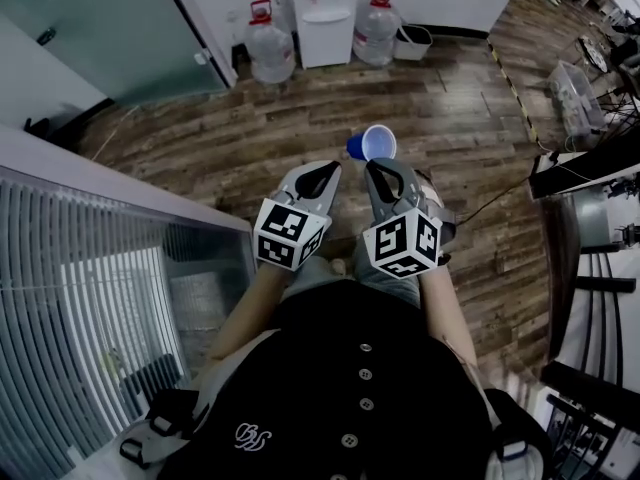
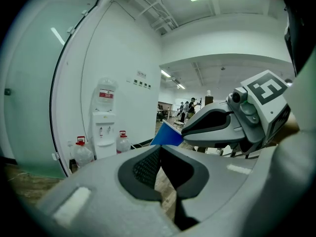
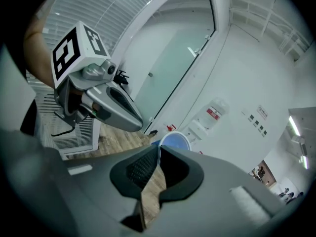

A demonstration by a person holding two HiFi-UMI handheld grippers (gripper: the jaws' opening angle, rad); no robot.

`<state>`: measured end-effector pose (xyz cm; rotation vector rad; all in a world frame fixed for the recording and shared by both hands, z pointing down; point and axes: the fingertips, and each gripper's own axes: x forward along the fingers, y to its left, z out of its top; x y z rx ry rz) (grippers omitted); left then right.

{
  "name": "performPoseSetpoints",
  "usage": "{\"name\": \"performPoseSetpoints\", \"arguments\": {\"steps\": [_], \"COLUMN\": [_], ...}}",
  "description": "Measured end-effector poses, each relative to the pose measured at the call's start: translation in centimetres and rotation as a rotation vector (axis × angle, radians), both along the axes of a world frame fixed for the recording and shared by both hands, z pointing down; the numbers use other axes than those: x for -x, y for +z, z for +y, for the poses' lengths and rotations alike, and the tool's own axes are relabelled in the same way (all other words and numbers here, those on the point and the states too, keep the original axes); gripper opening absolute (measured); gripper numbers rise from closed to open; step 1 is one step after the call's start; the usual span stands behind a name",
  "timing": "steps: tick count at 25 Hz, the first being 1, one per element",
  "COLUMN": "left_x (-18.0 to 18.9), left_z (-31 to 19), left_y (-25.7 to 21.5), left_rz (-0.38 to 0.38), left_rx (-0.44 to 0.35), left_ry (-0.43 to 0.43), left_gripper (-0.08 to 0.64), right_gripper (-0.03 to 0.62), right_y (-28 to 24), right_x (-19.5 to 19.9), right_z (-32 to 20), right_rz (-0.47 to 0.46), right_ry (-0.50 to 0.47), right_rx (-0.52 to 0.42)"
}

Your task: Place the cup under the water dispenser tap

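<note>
Head view: water bottles [image 1: 270, 46] flank dispenser [image 1: 326, 23]; bin [image 1: 412, 41] beside.

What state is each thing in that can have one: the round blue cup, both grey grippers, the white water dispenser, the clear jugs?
Round blue cup: tilted, gripped at its rim, away from the dispenser.
Right gripper: shut on the cup's rim.
Left gripper: shut, empty.
White water dispenser: upright by the wall, no cup under it.
Clear red-capped jugs: upright on the floor, capped.
</note>
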<state>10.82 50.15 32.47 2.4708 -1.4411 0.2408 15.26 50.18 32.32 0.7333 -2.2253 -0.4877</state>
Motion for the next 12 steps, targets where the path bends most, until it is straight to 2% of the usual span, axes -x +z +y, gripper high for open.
{"name": "performPoseSetpoints", "arguments": {"steps": [4,12], "left_x": [0.2,0.6], "left_z": [-1.0,-4.0], "left_y": [0.2,0.6], "left_rz": [0.011,0.031], "left_rx": [-0.001,0.014], "left_ry": [-0.02,-0.004], "left_gripper": [0.003,0.003], "right_gripper": [0.02,0.02], "right_y": [-0.1,0.9], "right_x": [-0.5,0.0], "right_z": [-0.9,-4.3], "right_rz": [0.005,0.035], "right_ry": [-0.012,-0.022], "right_rx": [-0.002,0.024]}}
